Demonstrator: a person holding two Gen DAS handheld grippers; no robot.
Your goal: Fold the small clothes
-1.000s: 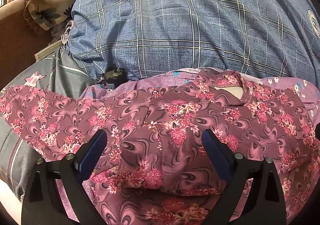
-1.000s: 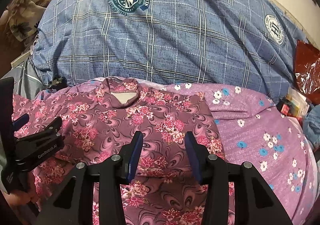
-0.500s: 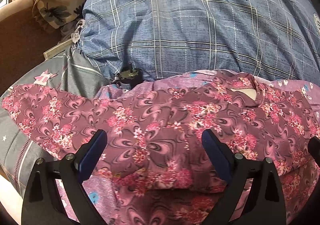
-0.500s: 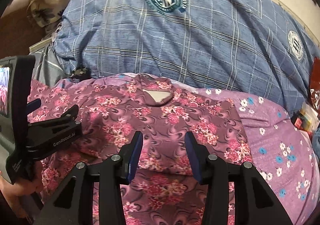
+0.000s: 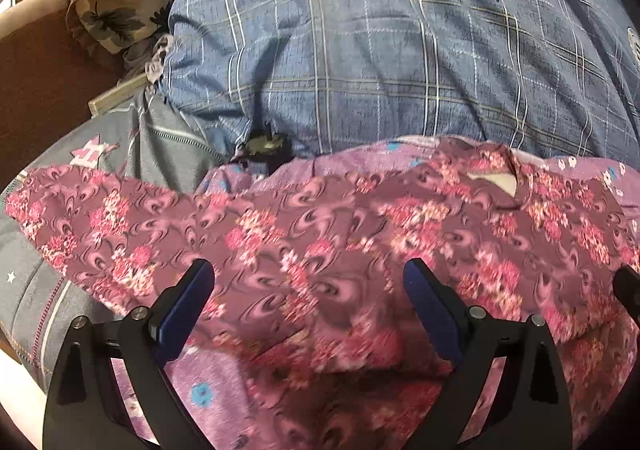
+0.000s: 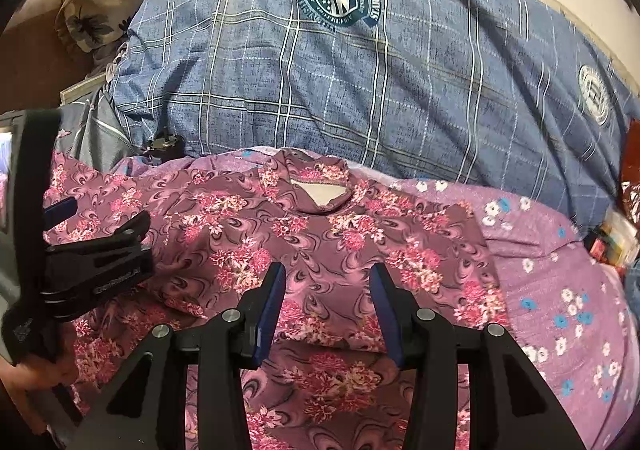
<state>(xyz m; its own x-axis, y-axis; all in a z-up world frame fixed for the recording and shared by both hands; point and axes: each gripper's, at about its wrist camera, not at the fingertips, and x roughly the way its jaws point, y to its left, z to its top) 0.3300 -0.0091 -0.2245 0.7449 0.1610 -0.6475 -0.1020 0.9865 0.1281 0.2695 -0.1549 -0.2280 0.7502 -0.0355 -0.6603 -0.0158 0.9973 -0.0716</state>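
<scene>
A maroon garment with pink flowers [image 6: 320, 242] lies spread on a bed, neck opening [image 6: 316, 192] at the far side. In the left wrist view the garment [image 5: 320, 242] has its left sleeve [image 5: 80, 218] stretched out to the left. My left gripper [image 5: 308, 290] is open and empty, hovering over the garment's left part. It also shows at the left of the right wrist view [image 6: 92, 246]. My right gripper [image 6: 326, 290] is open and empty above the garment's middle, over a folded edge.
A purple flowered sheet [image 6: 560, 270] covers the bed. A large blue plaid quilt [image 6: 360, 82] is piled behind the garment. A grey cloth [image 5: 120, 142] and a small dark object [image 5: 264, 146] lie at the left. A brown leaf-print cloth [image 5: 120, 6] sits far left. Red packets [image 6: 630, 170] lie at the right.
Both grippers have shifted left over the garment, so the scene slid right. The left sleeve now lies stretched out more fully. Both jaws stayed open.
</scene>
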